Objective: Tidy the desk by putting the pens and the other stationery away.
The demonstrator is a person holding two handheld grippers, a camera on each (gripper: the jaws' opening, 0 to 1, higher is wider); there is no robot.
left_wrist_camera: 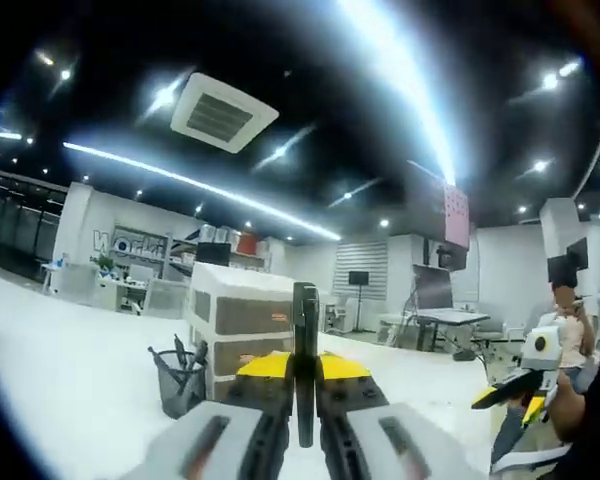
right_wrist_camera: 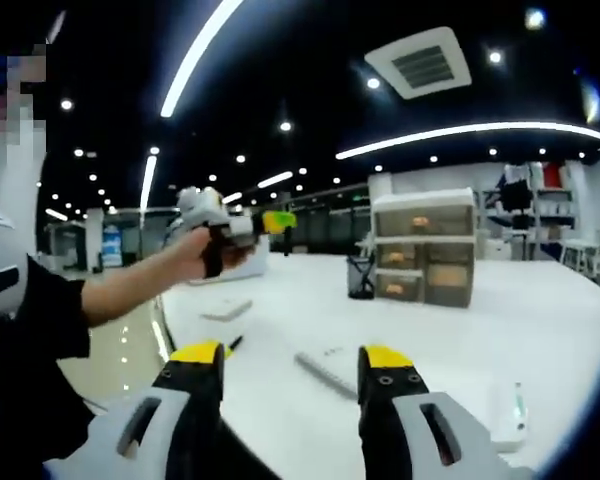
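Note:
My left gripper point(left_wrist_camera: 303, 372) is shut on a dark pen point(left_wrist_camera: 305, 320) that stands upright between its yellow-tipped jaws. It is above the white desk point(left_wrist_camera: 70, 380), short of a black mesh pen holder point(left_wrist_camera: 180, 382) with several pens in it. In the right gripper view a hand holds that left gripper point(right_wrist_camera: 272, 222) up over the desk's left side. My right gripper point(right_wrist_camera: 290, 360) is open and holds nothing. Beyond it on the desk lie a flat grey strip point(right_wrist_camera: 325, 372), a small pen point(right_wrist_camera: 234, 344) and a flat pad point(right_wrist_camera: 226, 310).
A white drawer unit point(left_wrist_camera: 242, 325) with brown fronts stands right behind the mesh holder point(right_wrist_camera: 360, 277). A white eraser-like piece with a pen point(right_wrist_camera: 507, 408) lies at the desk's right. The right gripper point(left_wrist_camera: 515, 390) and a person's arm come in from the right. Office desks stand beyond.

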